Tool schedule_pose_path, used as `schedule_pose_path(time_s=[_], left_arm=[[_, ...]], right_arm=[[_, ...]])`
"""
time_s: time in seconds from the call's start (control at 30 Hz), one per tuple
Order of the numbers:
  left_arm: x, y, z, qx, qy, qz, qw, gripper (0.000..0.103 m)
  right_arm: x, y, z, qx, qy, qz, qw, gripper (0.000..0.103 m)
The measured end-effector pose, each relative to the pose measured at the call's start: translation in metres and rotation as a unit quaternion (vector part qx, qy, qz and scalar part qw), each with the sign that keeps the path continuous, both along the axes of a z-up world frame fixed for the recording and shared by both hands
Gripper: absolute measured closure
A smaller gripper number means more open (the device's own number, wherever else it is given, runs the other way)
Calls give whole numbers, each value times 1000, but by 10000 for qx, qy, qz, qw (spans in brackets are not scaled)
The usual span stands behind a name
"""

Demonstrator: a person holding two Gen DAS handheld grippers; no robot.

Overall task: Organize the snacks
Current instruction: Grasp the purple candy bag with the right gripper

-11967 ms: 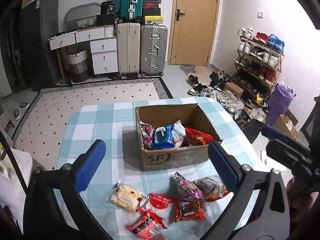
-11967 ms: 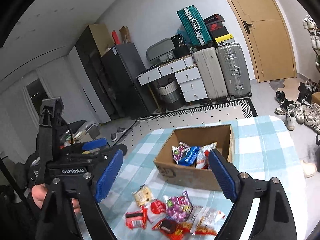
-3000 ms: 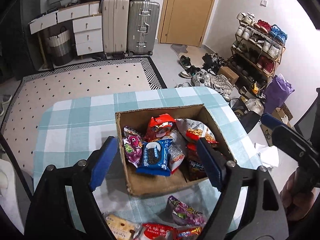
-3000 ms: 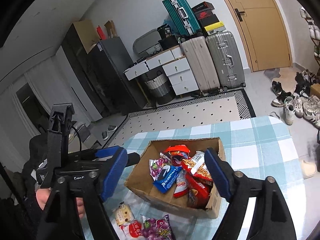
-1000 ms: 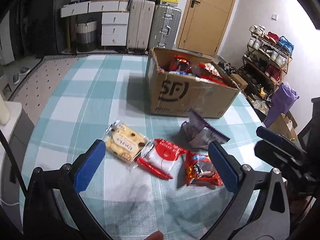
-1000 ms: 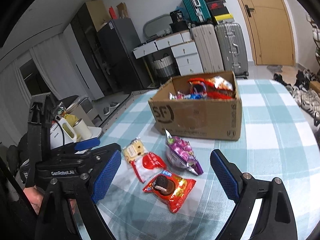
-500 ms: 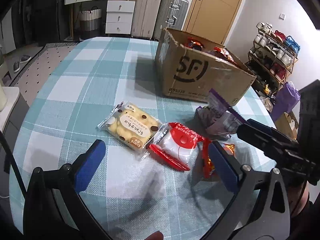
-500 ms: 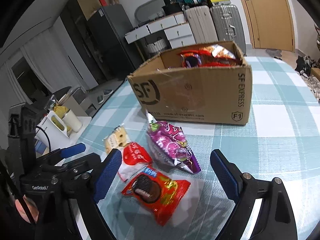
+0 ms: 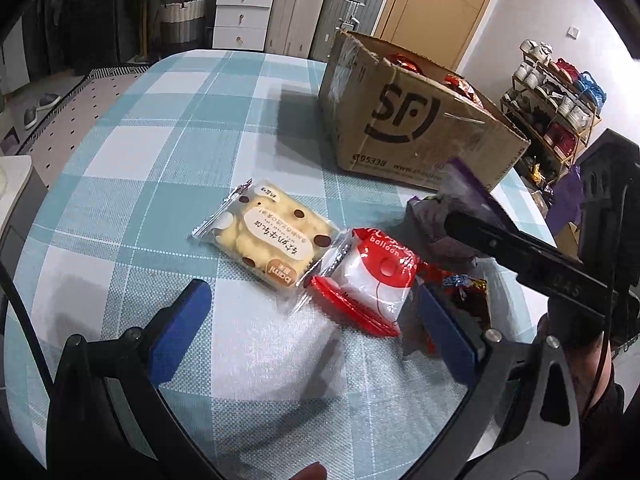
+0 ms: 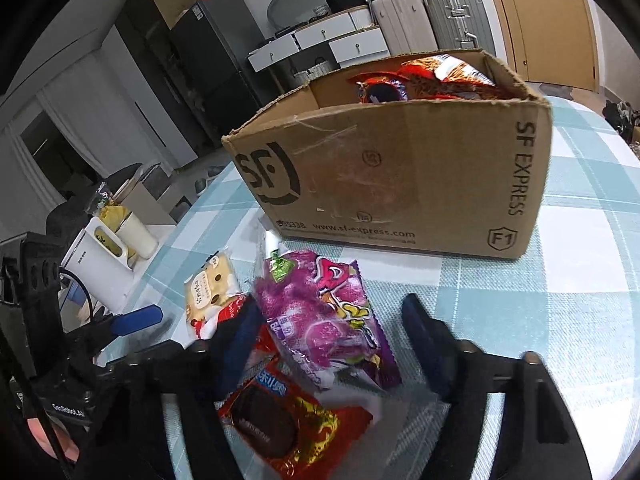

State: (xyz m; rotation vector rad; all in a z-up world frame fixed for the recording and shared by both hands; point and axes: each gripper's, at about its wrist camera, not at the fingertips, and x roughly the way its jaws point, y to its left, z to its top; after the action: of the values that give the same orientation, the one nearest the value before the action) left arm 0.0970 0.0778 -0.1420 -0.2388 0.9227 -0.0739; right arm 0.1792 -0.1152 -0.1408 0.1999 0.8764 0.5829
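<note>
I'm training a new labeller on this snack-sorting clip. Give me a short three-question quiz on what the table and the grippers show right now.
1. True or false: the cardboard box already holds snacks.
2. Which packet lies between the fingers of the right hand-held gripper? A) purple packet B) yellow biscuit packet C) red and white packet
3. Fill in: the left hand-held gripper holds ____.

Key
1. True; red packets show above its rim.
2. A; the jaws are closing around it, pads not yet pressing.
3. Nothing; its jaws stand open above the tablecloth.
</note>
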Motion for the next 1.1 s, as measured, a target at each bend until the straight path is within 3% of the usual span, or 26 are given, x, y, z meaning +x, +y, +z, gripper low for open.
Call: schedule_pose_path(time_s=[0.1,0.33,0.4,1.1], left_arm=[[0,2,-2,1,24,14,10000,1],[-2,13,-7,-35,108,147,9998,1],[-2,16,-9,-38,143,201,9997,1],[10,37,-19,70,300,404,9987,1]], right_arm=[[4,2,-3,81,53,66,9999,50],[-1,1,-4,272,-56,197,9994,63],[-2,0,-2,375,-50,244,9990,72],[-14,-15,6,628,-81,146,9979,74]])
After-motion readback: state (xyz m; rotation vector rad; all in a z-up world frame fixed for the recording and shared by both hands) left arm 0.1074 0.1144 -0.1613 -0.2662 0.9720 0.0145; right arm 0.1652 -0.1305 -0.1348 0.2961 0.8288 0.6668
